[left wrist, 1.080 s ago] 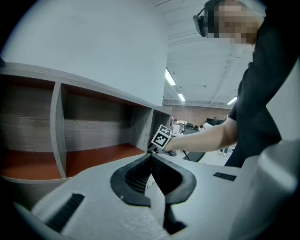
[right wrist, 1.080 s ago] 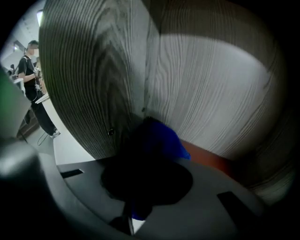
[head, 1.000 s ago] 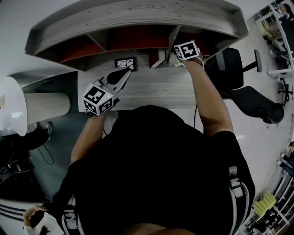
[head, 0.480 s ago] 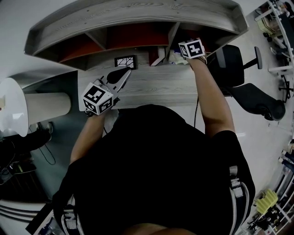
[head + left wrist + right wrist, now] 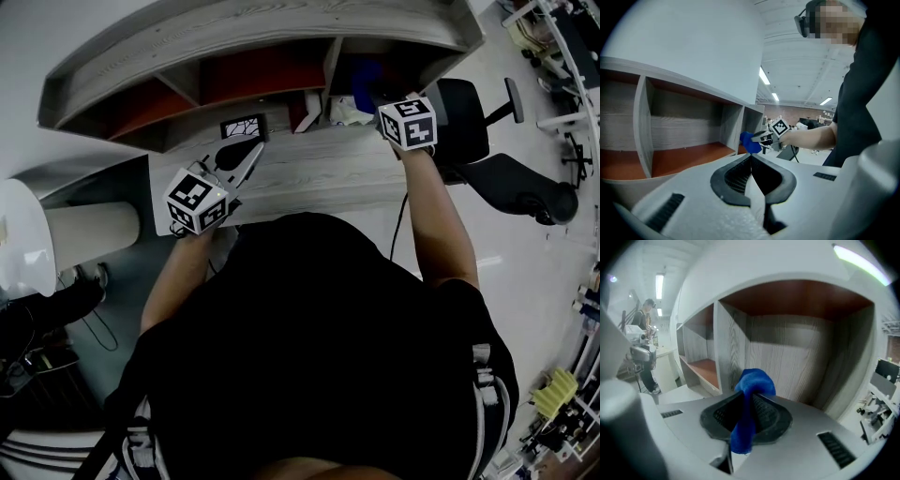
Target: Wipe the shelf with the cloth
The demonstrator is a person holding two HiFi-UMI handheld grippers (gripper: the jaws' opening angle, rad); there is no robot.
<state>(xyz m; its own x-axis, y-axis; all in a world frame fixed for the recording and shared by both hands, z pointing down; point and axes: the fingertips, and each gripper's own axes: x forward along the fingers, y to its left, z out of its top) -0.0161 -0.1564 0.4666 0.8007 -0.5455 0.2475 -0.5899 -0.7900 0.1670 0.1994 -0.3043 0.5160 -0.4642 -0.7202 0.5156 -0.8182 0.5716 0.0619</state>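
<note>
A crumpled blue cloth (image 5: 754,380) sits clamped in the fingers of the right gripper (image 5: 749,404), arm outstretched at the mouth of the grey wood-grain shelf's (image 5: 797,352) rightmost compartment. The left gripper (image 5: 751,164), fingers pressed together on nothing, hangs above the pale surface (image 5: 309,173).

Between the black ribbed jaws of the pale grey right gripper (image 5: 749,399) sits a bright blue cloth (image 5: 754,380), beyond them the shelf (image 5: 797,348) is grey wood-grain with red-brown boards, and the gripper's cube (image 5: 409,123) bears black-and-white square markers.
</note>
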